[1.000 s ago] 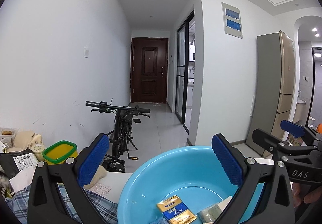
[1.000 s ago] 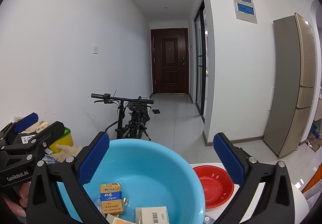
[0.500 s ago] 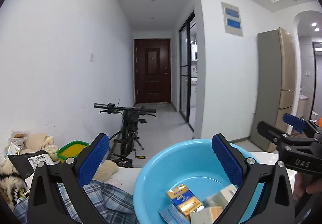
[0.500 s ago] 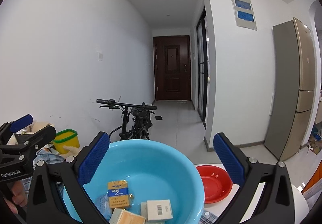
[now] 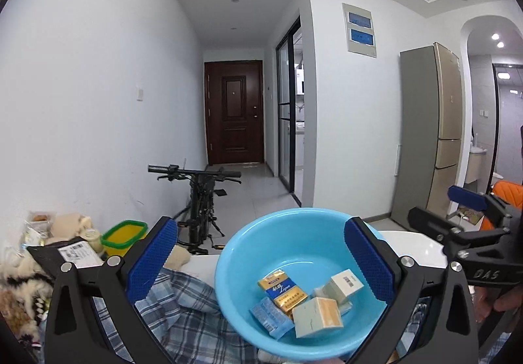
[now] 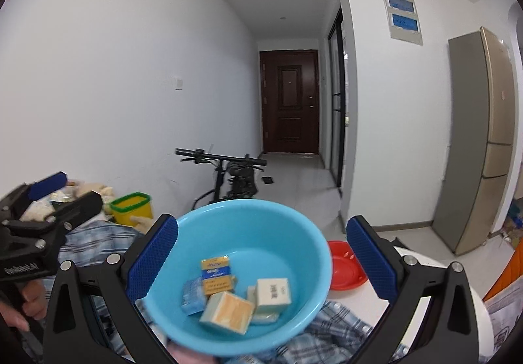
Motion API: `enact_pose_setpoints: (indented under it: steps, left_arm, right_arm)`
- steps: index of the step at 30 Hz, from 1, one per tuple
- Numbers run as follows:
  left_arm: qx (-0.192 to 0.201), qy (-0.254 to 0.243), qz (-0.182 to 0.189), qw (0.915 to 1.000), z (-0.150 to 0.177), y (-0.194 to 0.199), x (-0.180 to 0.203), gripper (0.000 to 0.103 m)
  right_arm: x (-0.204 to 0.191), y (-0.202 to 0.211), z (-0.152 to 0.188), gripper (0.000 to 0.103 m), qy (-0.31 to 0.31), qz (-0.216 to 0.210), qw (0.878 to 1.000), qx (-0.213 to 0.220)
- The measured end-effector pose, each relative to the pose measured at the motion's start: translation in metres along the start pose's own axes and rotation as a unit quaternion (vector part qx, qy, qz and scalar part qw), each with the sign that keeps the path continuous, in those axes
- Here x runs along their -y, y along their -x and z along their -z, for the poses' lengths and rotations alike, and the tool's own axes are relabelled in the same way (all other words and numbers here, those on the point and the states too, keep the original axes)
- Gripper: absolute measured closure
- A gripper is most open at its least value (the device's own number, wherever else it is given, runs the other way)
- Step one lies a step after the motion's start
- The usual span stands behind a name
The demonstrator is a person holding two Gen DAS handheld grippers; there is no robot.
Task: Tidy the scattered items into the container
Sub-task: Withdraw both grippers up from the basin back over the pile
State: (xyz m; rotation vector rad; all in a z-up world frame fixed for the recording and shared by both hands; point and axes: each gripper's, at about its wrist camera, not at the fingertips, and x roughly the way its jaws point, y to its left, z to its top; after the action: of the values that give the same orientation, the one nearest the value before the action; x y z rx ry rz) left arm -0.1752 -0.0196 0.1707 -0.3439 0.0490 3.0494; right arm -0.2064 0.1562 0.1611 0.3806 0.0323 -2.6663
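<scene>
A light blue basin (image 5: 294,216) (image 6: 251,208) rests on a plaid cloth (image 5: 183,308) (image 6: 330,328). Inside it lie a gold-and-blue pack (image 5: 282,293) (image 6: 217,272), a blue packet (image 5: 271,318) (image 6: 193,293), a beige-and-orange box (image 5: 317,316) (image 6: 228,306) and a white barcoded box (image 5: 346,285) (image 6: 273,290). My left gripper (image 5: 260,233) hovers open over the basin's near side with nothing between its fingers. From the basin's right side, my right gripper (image 6: 261,233) looks in, open and empty too. Each gripper appears in the other's view, left (image 6: 49,200) and right (image 5: 474,220).
A red bowl (image 6: 346,266) sits on the white table (image 5: 412,246) right of the basin. To the left stand a yellow tub with a green rim (image 5: 124,234) (image 6: 132,208) and a heap of bags and soft things (image 5: 49,243). A bicycle (image 5: 199,200) leans by the wall; a fridge (image 5: 431,141) stands far right.
Both grippers have risen and tipped downward, so the basin sits higher in each view and more of its inside and the boxes shows. Both stay open.
</scene>
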Motion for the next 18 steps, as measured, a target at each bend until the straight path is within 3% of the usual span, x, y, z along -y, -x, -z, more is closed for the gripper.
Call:
enact_pose_setpoints:
  steps: [14, 18]
  left_arm:
    - [0.009, 0.000, 0.007, 0.9999, 0.018, 0.085, 0.005, 0.000]
    - [0.018, 0.007, 0.024, 0.9995, 0.021, 0.108, 0.007, 0.000]
  right_arm:
    - [-0.019, 0.072, 0.032, 0.000, 0.022, -0.039, 0.999, -0.003]
    - [-0.024, 0.089, 0.037, 0.000, 0.028, -0.044, 0.999, 0.003]
